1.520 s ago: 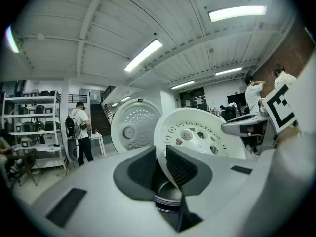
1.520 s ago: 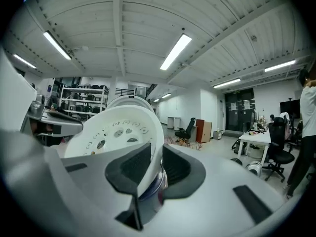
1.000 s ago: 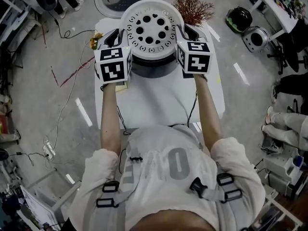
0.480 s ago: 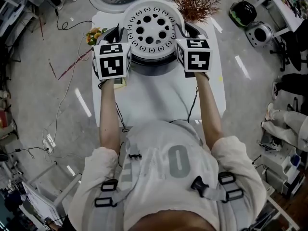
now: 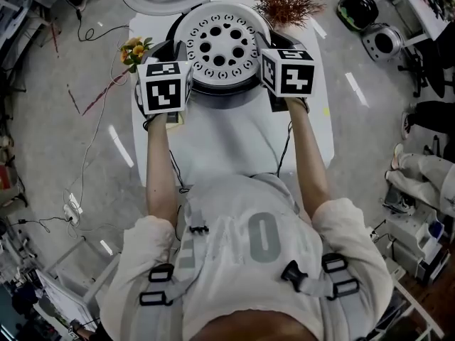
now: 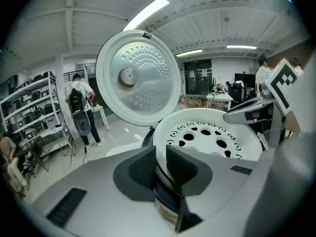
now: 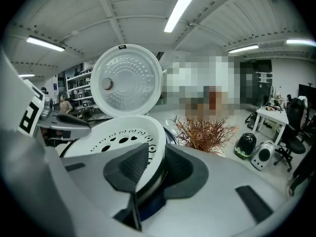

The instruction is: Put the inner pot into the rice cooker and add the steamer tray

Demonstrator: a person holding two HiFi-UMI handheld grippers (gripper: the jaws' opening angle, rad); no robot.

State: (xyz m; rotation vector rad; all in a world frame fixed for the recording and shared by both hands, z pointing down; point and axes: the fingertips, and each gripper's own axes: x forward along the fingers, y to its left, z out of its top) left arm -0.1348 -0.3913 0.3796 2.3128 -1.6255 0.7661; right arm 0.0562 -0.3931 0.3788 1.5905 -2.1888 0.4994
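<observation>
The left tongs (image 6: 161, 163) are pinching the thin rim of the white steamer tray (image 6: 212, 132), one ribbed pad inside the wall and one outside. The right tongs (image 7: 155, 164) are doing the same on the opposite side. In the head view the two grips are sitting at about nine and three o'clock on the tray's circle, so it is hanging level between them.

The tray is lying right at the mouth of the rice cooker (image 5: 227, 99), with a metallic band showing just beneath its rim – probably the inner pot, already in place. Whether the tray is fully seated I cannot tell.

It is looking like stiff, light moulded plastic with a perforated floor. The wall is smooth and likely a little slippery, so a two-sided hold on the rim is suiting it better than a single pinch, which would let it tip.

The lid (image 6: 136, 78) is standing open at twelve o'clock. On the table (image 5: 234, 141), a dried plant (image 5: 284, 2) is sitting at one o'clock from the cooker and some small flowers (image 5: 135, 48) at ten.
</observation>
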